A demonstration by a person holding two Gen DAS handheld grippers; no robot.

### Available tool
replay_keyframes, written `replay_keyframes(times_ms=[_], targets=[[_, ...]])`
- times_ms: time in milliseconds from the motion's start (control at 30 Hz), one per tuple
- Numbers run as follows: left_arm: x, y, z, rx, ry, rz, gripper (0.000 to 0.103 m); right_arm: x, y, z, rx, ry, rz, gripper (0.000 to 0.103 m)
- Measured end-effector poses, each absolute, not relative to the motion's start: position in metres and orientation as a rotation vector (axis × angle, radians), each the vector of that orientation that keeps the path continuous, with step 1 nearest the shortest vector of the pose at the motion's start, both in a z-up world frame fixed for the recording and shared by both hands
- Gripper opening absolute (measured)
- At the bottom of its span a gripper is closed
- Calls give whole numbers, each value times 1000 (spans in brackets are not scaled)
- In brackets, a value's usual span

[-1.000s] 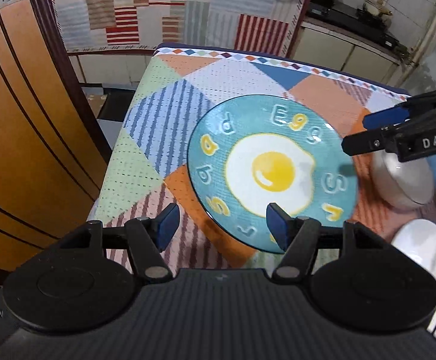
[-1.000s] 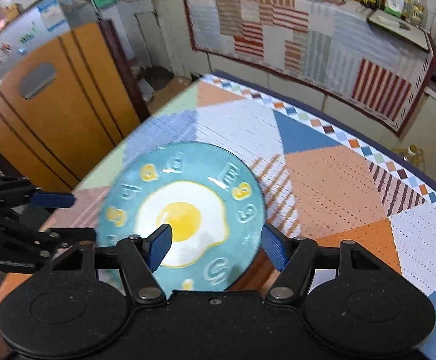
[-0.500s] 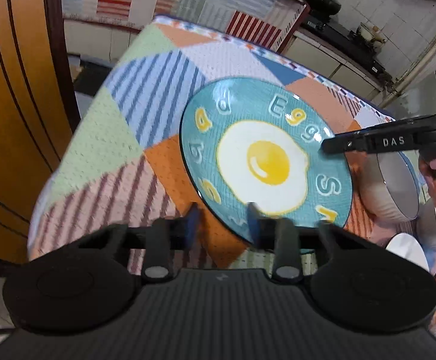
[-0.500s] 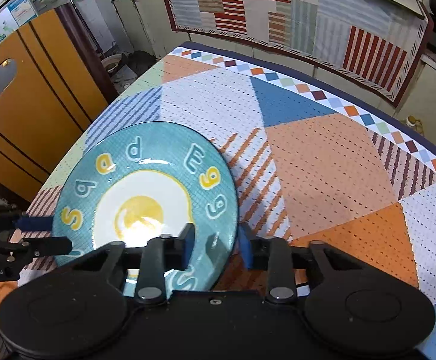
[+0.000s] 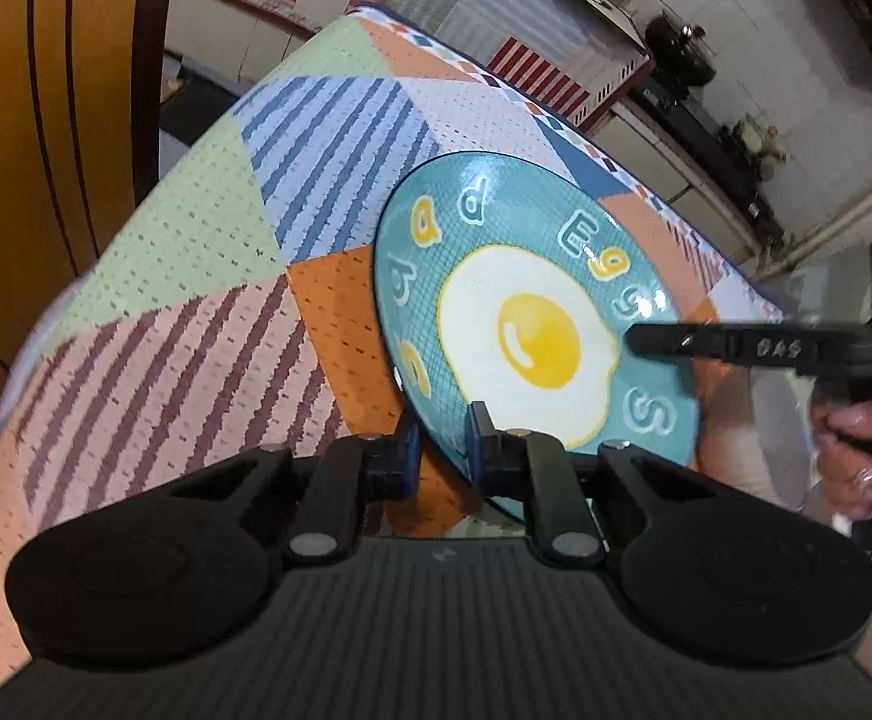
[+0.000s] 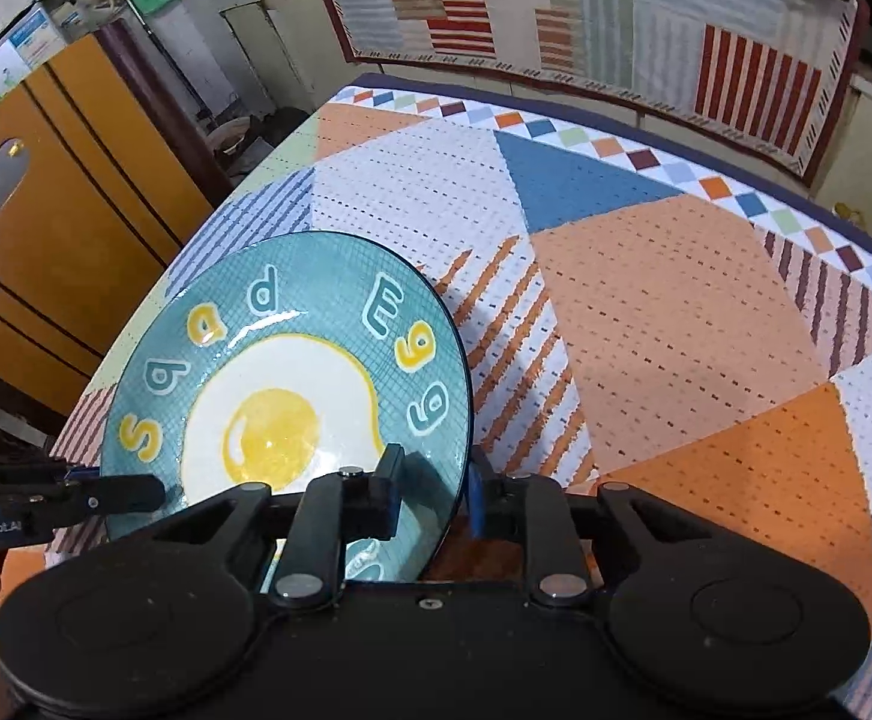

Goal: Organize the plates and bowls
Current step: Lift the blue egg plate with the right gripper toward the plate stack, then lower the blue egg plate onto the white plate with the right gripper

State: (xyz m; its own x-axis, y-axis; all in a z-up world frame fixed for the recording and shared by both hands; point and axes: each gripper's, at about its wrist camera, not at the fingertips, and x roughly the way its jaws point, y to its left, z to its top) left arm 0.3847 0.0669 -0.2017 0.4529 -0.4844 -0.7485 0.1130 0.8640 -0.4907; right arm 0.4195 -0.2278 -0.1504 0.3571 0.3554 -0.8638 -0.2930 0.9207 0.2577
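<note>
A teal plate with a fried-egg picture [image 5: 532, 324] is lifted and tilted above the patchwork tablecloth [image 5: 195, 276]. My left gripper [image 5: 443, 444] is shut on its near rim. My right gripper [image 6: 432, 489] is shut on the opposite rim of the same plate [image 6: 291, 372]. The right gripper also shows from the side in the left wrist view [image 5: 736, 348], and the left gripper shows at the left edge of the right wrist view [image 6: 63, 495].
A white bowl [image 5: 754, 432] sits blurred on the table behind the plate at right. An orange wooden cabinet [image 6: 45, 222] stands beside the table's left edge. A cloth-covered counter [image 6: 556, 12] runs along the far wall.
Both grippers went from open to shut on opposite rims of the plate. The plate has come up off the tablecloth and tilted.
</note>
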Motion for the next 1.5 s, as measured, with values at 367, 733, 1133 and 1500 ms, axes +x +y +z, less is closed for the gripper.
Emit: replay_keyframes(times_ms=[367,733,1133,1500], targets=[[370,70,-172,-331,1048,-407,24,397,-229,-116,42,1059,509,16],[319,54,-94,-210,995,-490,24,329,-255,-51,47,980,551,18],[248,24,-29,-87,967,-594,24,227,-290,-3,106,916,484,19],[193,5,-26,-75,1018,-648,25,154,-302,8,110,951,418,19]])
